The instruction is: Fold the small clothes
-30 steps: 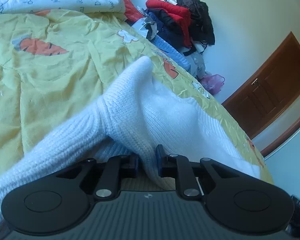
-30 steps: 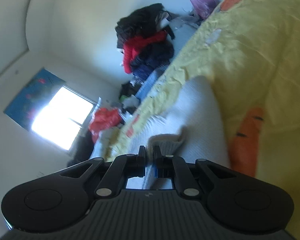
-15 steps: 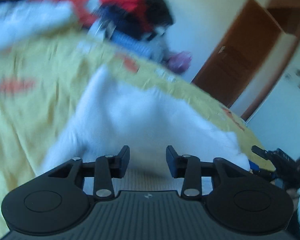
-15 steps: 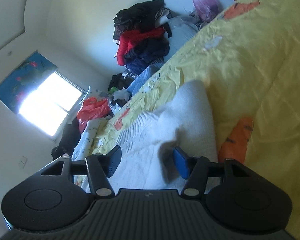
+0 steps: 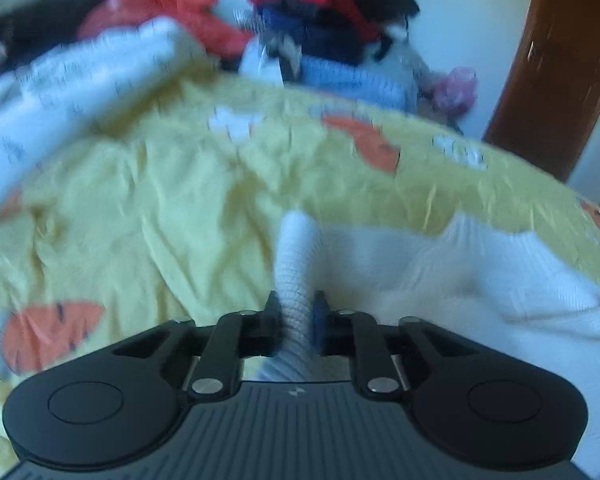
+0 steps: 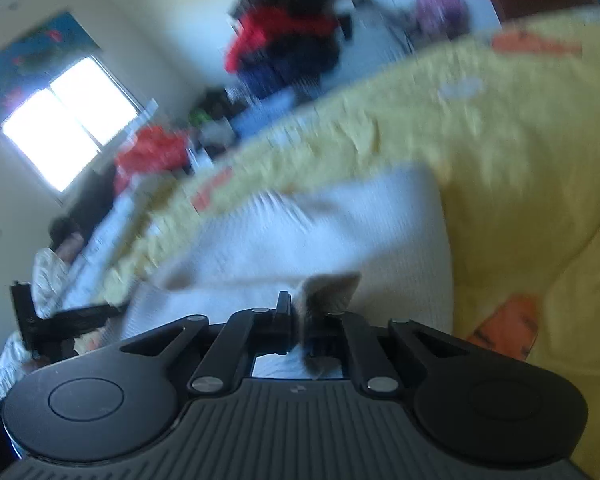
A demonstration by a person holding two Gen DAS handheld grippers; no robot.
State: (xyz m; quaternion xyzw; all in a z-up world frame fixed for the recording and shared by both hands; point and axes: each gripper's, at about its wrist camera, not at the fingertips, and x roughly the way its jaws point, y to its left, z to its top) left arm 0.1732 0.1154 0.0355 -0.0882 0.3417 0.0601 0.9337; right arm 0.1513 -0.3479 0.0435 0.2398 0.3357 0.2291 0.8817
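Item: your left claw (image 5: 295,316). State: pressed nearly together, pinching a ribbed band of the white knit garment (image 5: 440,264); the band rises as a narrow roll from between the pads.

Item: your right claw (image 6: 299,330). State: pressed together, pinching a raised fold of the same white knit garment (image 6: 320,232), whose edge stands up just above the pads.

Item: white knit garment. Location: spread on the yellow bedcover (image 5: 148,200) with orange carrot prints; in your left view it lies to the right of the claw, in your right view it stretches ahead and to the left. Both views are blurred, so finer detail of the fabric cannot be told.

Item: surroundings. A pile of red, dark and blue clothes (image 5: 332,12) sits at the far side of the bed. A brown wooden door (image 5: 548,68) stands at the right. A bright window (image 6: 66,120) shows in your right view.
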